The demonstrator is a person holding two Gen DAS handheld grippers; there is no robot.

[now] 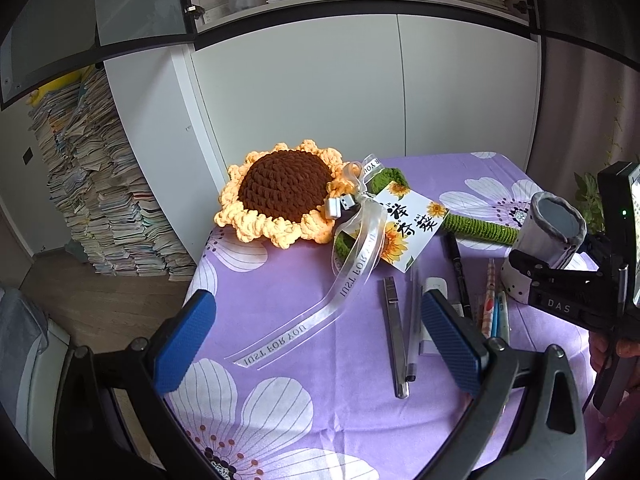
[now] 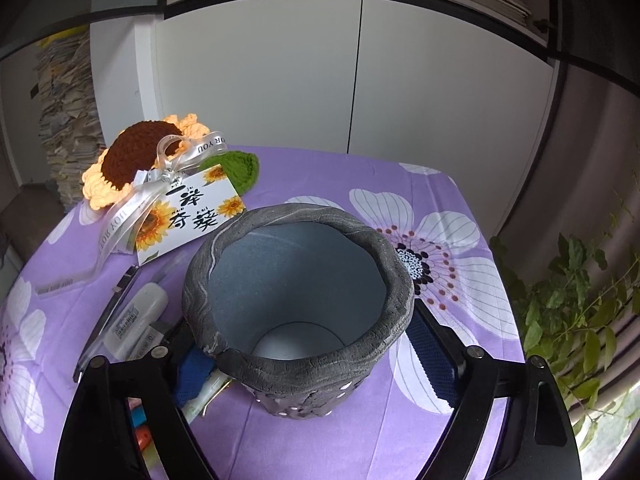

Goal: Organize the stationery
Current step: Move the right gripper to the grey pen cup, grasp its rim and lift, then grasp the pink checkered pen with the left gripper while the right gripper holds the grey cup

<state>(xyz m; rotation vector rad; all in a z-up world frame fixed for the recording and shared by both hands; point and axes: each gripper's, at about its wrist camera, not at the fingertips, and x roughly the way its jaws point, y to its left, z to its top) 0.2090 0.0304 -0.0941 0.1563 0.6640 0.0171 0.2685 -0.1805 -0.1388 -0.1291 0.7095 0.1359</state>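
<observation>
Two grippers, left gripper [image 1: 316, 344] jaws spread, right gripper [image 2: 316, 356] jaws pinching soft grey fabric pen holder [image 2: 298, 312]

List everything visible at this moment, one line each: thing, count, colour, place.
pen holder: 1, grey, tilted between the right claw's fingers, empty inside.
crochet sunflower: 1, yellow and brown with a green stem, far side of the table.
gift card: 1, white with sunflower print, tied to the stem.
ribbon: 1, clear-white, trailing toward the near edge.
utility knife: 1, silver, flat on the tablecloth.
black marker: 1, right of the knife.
pens: several, mixed colours, count unclear, beside the marker.
tablecloth: 1, purple floral.
book stack: 1, floor on the left.
plant: 1, green, right.
left claw: open, above the table.
right claw: closed on the holder.
</observation>
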